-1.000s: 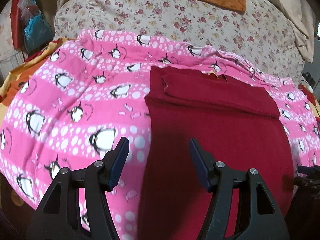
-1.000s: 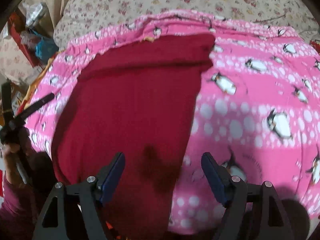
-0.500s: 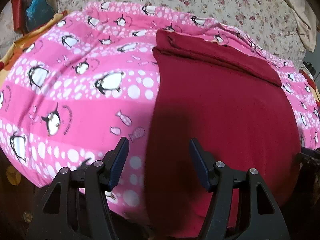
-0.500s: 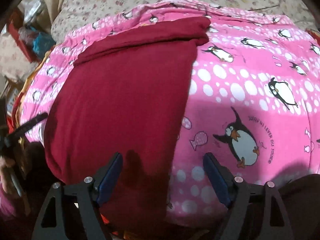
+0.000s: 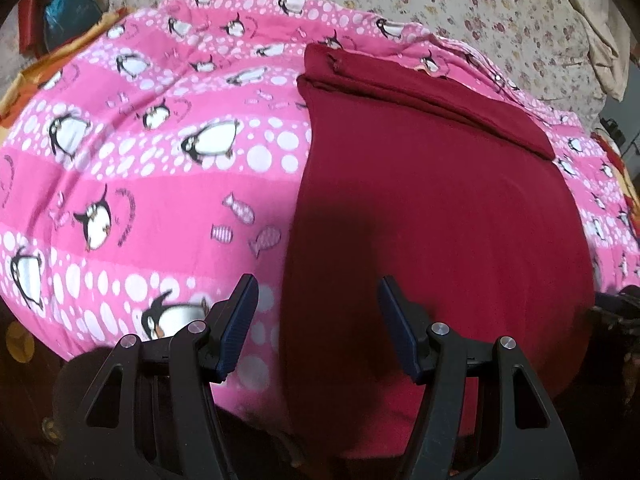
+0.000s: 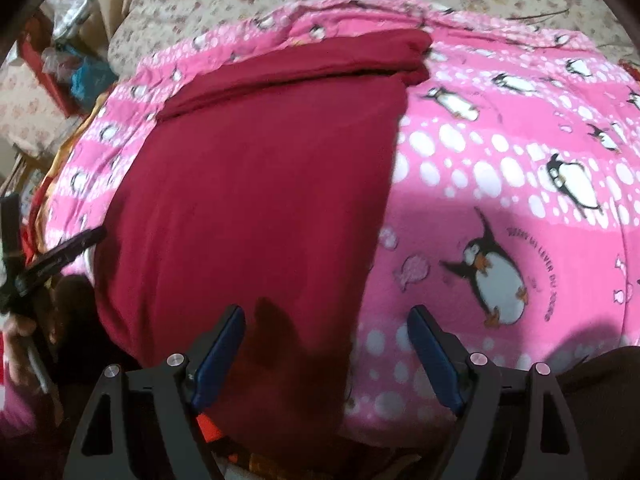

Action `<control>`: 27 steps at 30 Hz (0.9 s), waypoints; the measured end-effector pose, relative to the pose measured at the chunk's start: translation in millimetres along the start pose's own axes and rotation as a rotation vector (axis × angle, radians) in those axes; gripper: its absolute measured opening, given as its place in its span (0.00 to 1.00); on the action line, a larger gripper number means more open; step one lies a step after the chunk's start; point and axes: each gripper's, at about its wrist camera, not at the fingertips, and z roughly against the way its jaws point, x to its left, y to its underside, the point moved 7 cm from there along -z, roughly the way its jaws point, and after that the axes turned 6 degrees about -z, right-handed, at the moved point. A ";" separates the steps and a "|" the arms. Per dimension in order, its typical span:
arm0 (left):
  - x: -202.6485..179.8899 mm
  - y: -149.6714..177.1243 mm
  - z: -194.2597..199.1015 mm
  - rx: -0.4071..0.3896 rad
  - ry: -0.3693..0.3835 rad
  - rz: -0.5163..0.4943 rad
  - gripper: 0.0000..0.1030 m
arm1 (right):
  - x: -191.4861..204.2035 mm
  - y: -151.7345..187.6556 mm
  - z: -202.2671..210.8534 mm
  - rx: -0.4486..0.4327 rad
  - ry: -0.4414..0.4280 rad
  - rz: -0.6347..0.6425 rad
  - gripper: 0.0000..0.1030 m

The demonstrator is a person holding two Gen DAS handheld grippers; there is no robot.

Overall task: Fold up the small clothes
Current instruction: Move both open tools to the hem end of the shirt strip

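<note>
We see curved dark lettering printed on the pink penguin blanket [image 6: 520, 184], arcing beside a large penguin [image 6: 494, 276] in the right wrist view. It is too blurred for us to read. We find no other text.

Both cams sit right behind their own fingers and look steeply down at the bed from close up – fisheye, so everything bulges. The left wrist view has the left gripper [image 5: 316, 316] at the bottom of frame and hangs over the near left edge of the dark red garment [image 5: 432, 216], with the pink penguin blanket [image 5: 152, 168] filling its left half. The right wrist view does the mirror thing: right gripper [image 6: 326, 344] at the bottom, over the garment's near right edge, blanket off to the right. Both share the whole garment, the blanket and the floral bedding [image 5: 460, 12] beyond – and the right view catches the left gripper at its left edge.
</note>
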 end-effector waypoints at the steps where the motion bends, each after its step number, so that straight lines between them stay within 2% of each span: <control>1: 3.1 3.1 0.8 0.008 0.018 0.013 0.60 | 1.6 5.3 -0.3 0.029 -0.002 0.013 0.79; 4: 9.4 14.2 -0.4 0.040 0.060 0.045 0.60 | 2.6 18.6 -2.3 0.087 -0.001 0.034 0.79; 7: 7.2 24.3 -2.2 0.063 0.074 0.033 0.60 | 5.6 32.1 -9.8 0.145 -0.016 0.034 0.79; 11: 0.0 31.4 -1.8 0.073 0.070 0.008 0.60 | 11.6 39.3 -14.9 0.167 -0.020 0.038 0.83; 15: -6.0 39.5 -1.6 0.094 0.101 -0.003 0.60 | 20.4 42.7 -21.8 0.195 -0.048 0.043 0.87; 19: -10.3 48.2 -2.6 0.133 0.134 -0.018 0.60 | 23.2 41.5 -21.9 0.187 -0.057 0.035 0.87; 23: -9.8 50.8 -4.8 0.146 0.146 0.000 0.60 | 31.0 36.4 -18.5 0.160 -0.173 -0.013 0.87; 27: -12.0 52.0 -4.9 0.149 0.132 -0.003 0.60 | 34.6 37.1 -20.4 0.163 -0.162 0.021 0.87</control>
